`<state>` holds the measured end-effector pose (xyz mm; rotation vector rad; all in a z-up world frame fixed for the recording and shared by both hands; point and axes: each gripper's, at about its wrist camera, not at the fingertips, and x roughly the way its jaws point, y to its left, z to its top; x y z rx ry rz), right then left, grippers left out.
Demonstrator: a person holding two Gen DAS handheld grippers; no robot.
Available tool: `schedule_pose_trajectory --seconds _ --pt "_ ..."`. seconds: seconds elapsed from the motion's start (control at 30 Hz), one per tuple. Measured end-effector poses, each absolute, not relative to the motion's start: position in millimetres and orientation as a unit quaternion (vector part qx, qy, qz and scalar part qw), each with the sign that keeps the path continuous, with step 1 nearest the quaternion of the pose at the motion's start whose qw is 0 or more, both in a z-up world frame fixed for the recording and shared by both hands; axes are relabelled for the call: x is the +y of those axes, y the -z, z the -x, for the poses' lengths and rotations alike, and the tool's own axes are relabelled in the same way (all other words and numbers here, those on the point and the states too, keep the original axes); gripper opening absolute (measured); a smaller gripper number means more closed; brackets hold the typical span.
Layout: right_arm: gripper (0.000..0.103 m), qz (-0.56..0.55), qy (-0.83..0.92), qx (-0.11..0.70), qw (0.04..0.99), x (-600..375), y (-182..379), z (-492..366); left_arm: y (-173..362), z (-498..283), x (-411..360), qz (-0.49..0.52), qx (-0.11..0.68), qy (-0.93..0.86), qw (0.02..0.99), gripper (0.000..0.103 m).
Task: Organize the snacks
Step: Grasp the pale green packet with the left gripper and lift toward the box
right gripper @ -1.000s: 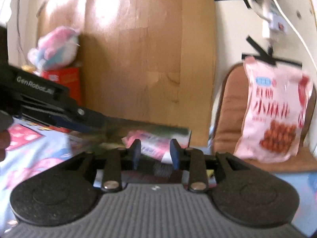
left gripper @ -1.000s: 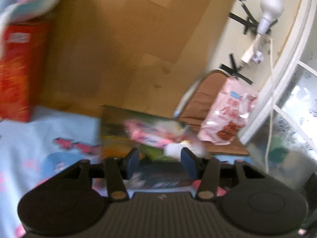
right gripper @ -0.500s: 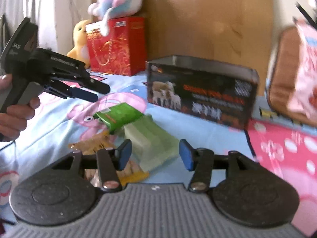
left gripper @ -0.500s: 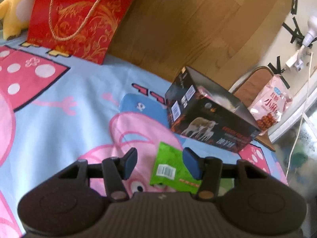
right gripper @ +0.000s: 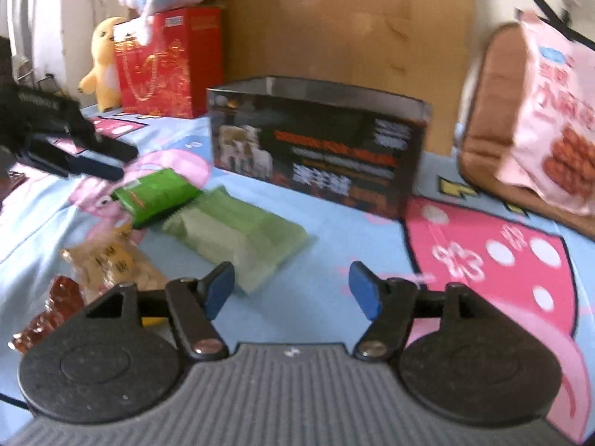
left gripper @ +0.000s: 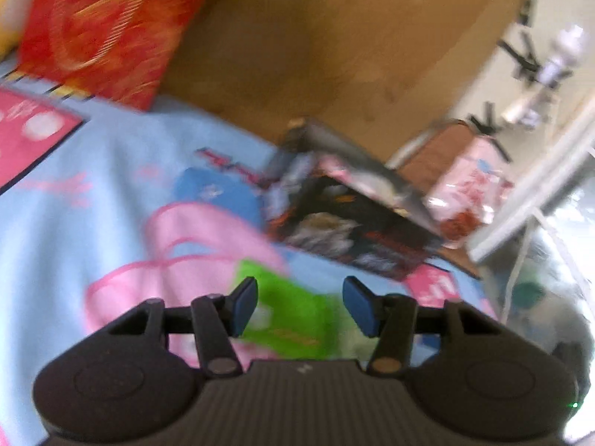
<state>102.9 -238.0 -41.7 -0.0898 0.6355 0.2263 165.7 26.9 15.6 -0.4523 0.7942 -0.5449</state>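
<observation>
A black open-top box stands on the cartoon blanket; it also shows in the left wrist view with pink snack packs inside. A bright green packet lies in front of it, just under my open left gripper, which is seen from the right wrist view hovering beside the packet. A pale green packet lies next to it, just ahead of my open, empty right gripper. Brown and amber snack packs lie at the left.
A red gift bag with plush toys stands at the back left against a wooden board. A pink snack bag leans on a brown cushion at the right. A window is at the far right.
Both grippers swung from pointing into the box to looking over the blanket. The left gripper has dropped closer to the bright green packet. The right gripper has opened wider near the pale green packet.
</observation>
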Motion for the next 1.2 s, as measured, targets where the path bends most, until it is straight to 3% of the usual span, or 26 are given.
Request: schedule_pose_trajectory --seconds 0.43,0.53,0.57,0.67,0.8,1.1,1.2 --pt "0.073 0.052 -0.148 0.305 0.939 -220 45 -110 3 -161 -65 0.09 0.43 0.273 0.856 0.056" --pt "0.073 0.047 -0.151 0.308 0.938 -218 45 -115 3 -163 -76 0.085 0.433 0.284 0.851 0.05" --pt "0.07 0.049 -0.153 0.307 0.938 -216 45 -116 4 -164 -79 0.088 0.436 0.29 0.847 0.044" --pt "0.057 0.053 -0.147 0.3 0.941 -212 45 -114 2 -166 -83 0.091 0.438 0.291 0.846 0.04" --pt "0.05 0.028 -0.141 0.291 0.946 -223 44 -110 -7 -162 -79 0.097 0.425 0.299 0.849 0.034" --pt "0.05 0.065 -0.113 0.162 0.978 -214 0 -112 -73 -180 -72 0.107 0.332 0.31 0.884 0.034" --pt "0.05 0.077 -0.106 0.138 0.982 -211 -17 -146 -86 -209 -77 0.101 0.306 0.296 0.899 0.045"
